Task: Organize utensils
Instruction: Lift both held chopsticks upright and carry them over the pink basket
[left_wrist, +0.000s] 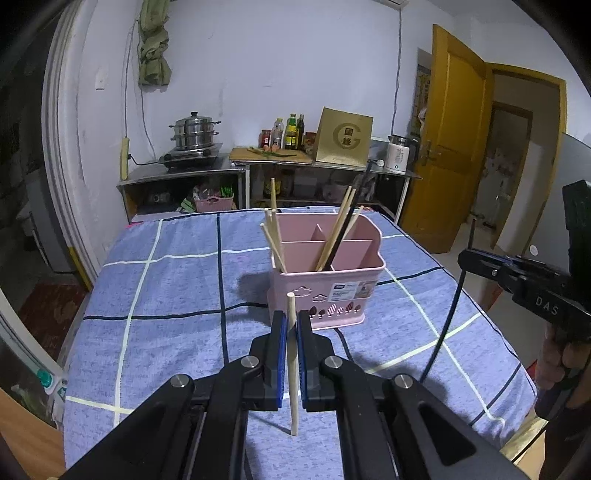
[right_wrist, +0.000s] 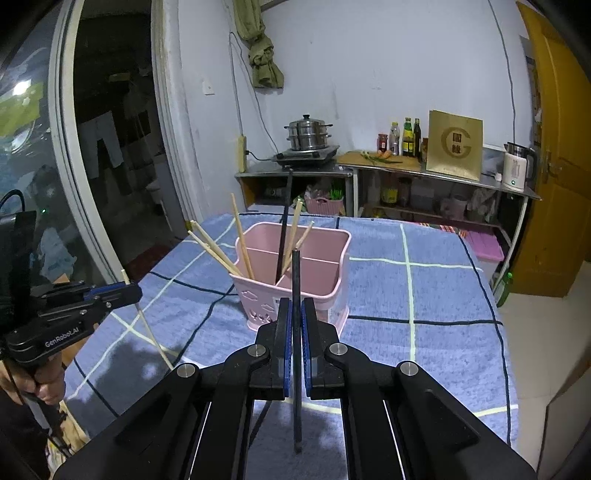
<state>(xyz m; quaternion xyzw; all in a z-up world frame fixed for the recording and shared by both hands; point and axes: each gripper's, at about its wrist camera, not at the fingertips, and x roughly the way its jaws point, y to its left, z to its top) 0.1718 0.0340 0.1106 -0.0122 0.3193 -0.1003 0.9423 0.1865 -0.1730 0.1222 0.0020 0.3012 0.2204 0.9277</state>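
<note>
A pink divided utensil holder (left_wrist: 332, 291) stands on the blue checked tablecloth (left_wrist: 177, 295), with several wooden chopsticks (left_wrist: 275, 240) and one black chopstick (left_wrist: 345, 229) in it. My left gripper (left_wrist: 291, 325) is shut on a wooden chopstick (left_wrist: 292, 369), held upright just in front of the holder. My right gripper (right_wrist: 296, 314) is shut on a black chopstick (right_wrist: 296, 350), upright in front of the holder (right_wrist: 295, 280). The left gripper (right_wrist: 129, 290) shows at the left of the right wrist view, the right gripper (left_wrist: 469, 256) at the right of the left wrist view.
Behind the table a steel counter (left_wrist: 184, 173) carries a steamer pot (left_wrist: 194, 131) on a stove, bottles (left_wrist: 291, 131), a gold box (left_wrist: 343, 136) and a kettle (left_wrist: 397, 153). A yellow door (left_wrist: 450, 147) is at right, a glass door (right_wrist: 92, 147) at left.
</note>
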